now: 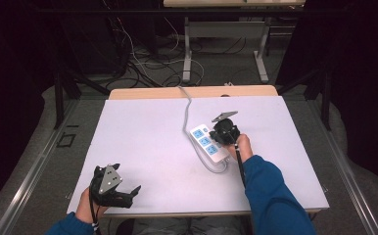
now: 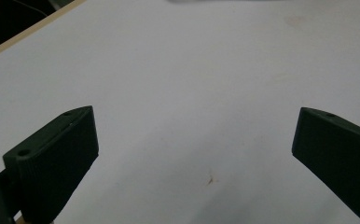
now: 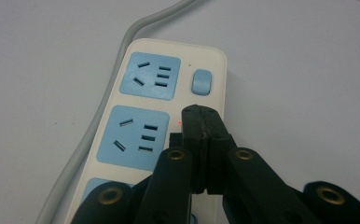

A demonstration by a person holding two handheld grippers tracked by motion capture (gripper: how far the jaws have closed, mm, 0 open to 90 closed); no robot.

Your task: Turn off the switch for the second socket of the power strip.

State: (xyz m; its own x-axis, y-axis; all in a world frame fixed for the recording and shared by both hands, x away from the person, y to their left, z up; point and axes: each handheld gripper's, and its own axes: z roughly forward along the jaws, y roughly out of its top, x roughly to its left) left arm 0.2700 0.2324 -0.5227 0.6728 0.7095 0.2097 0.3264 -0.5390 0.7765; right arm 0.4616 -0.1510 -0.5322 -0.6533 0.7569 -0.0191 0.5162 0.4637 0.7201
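The white plastic power strip with three blue socket faces is lying diagonally on the pale lilac table covering, right of centre, its grey cable running away toward the far table edge; the right gripper is hovering directly over the strip's right side, held by a hand on a blue-sleeved arm. In the right gripper view, the right gripper is showing its two black jaws pressed flat together with nothing between them, their joined tip sitting just short of the small blue rocker switch beside the top socket; this closed, narrow tip is judged suited to prodding the switch rather than grasping. A faint red dot is glowing near the tip, though whether it is an indicator lamp cannot be told. The left gripper is resting near the front left of the table, well apart from the strip; in the left gripper view its jaws are standing wide apart over bare covering, holding nothing, seemingly parked out of the way.
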